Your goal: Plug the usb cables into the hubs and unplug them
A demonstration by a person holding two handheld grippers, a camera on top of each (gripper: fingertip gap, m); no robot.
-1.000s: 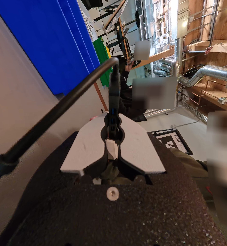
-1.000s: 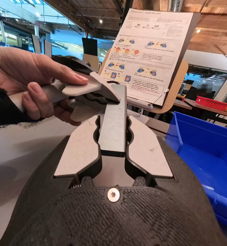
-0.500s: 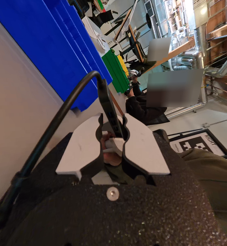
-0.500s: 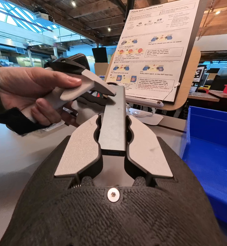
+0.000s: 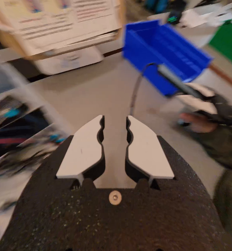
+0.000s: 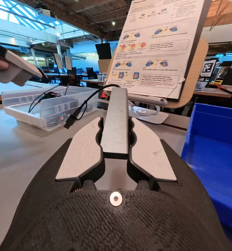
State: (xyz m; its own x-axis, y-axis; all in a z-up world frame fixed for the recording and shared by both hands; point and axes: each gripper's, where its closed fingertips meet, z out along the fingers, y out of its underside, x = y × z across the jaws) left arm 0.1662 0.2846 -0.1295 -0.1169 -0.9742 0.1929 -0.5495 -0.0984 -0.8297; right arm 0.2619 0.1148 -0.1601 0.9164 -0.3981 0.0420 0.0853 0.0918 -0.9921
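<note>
My right gripper (image 6: 115,119) is shut on a grey USB hub (image 6: 116,122) and holds it above the table. The hub's short black cable (image 6: 92,95) curves off its far end, and its plug (image 6: 71,120) hangs free at the left. In the blurred left wrist view the hub (image 5: 176,81) shows at the right in the other gripper, with its cable (image 5: 136,88) hanging down. My left gripper (image 5: 115,118) is open and empty over the bare table. It also shows at the left edge of the right wrist view (image 6: 21,70), clear of the hub.
A clear plastic tray (image 6: 44,108) with several cables stands on the table at the left. A blue bin (image 6: 214,149) is at the right, also in the left wrist view (image 5: 160,44). An instruction sheet on a stand (image 6: 153,54) is behind the hub. Spacing between my two grippers at the tips: around 20 cm.
My left gripper has let go of the hub, opened and swung away to the left. The right gripper still holds the hub; its cable plug now hangs free.
</note>
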